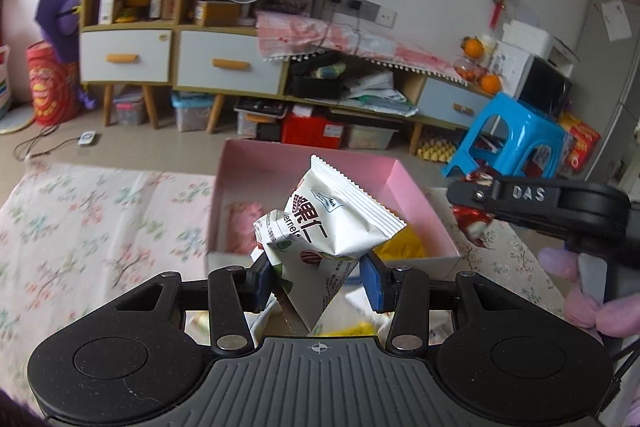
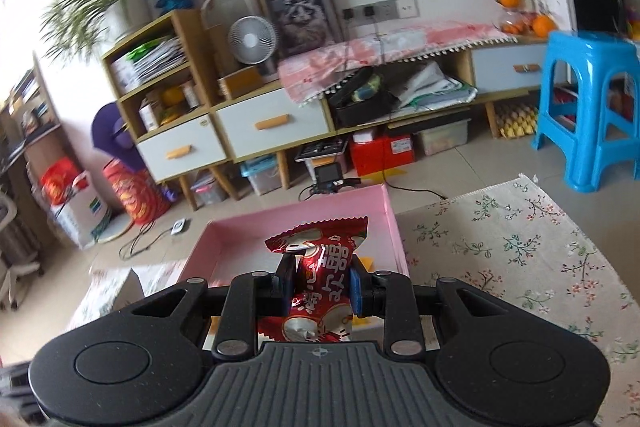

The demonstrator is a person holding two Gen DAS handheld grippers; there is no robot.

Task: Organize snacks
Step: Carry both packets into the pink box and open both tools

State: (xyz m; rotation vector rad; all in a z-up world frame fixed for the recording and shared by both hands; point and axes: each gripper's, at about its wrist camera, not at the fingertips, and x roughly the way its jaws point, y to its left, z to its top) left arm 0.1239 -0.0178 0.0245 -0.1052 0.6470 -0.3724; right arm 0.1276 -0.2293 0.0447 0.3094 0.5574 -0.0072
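A pink open box point(image 1: 404, 179) stands on the flowered tablecloth; it also shows in the right wrist view point(image 2: 394, 227). My left gripper point(image 1: 318, 279) is shut on a white snack packet point(image 1: 340, 223) with red characters, held above the box's near wall. My right gripper point(image 2: 318, 285) is shut on a red snack packet point(image 2: 320, 267), held over the box's near edge. The right gripper also shows at the right of the left wrist view point(image 1: 472, 205) with the red packet point(image 1: 474, 223), beside the box. A pink packet point(image 1: 242, 223) and a yellow one point(image 1: 404, 247) lie inside the box.
The flowered tablecloth point(image 2: 500, 247) covers the table on both sides of the box. More packets lie on the table under my left gripper point(image 1: 356, 327). A blue stool point(image 2: 592, 107) and low cabinets point(image 2: 276, 123) stand on the floor beyond the table's far edge.
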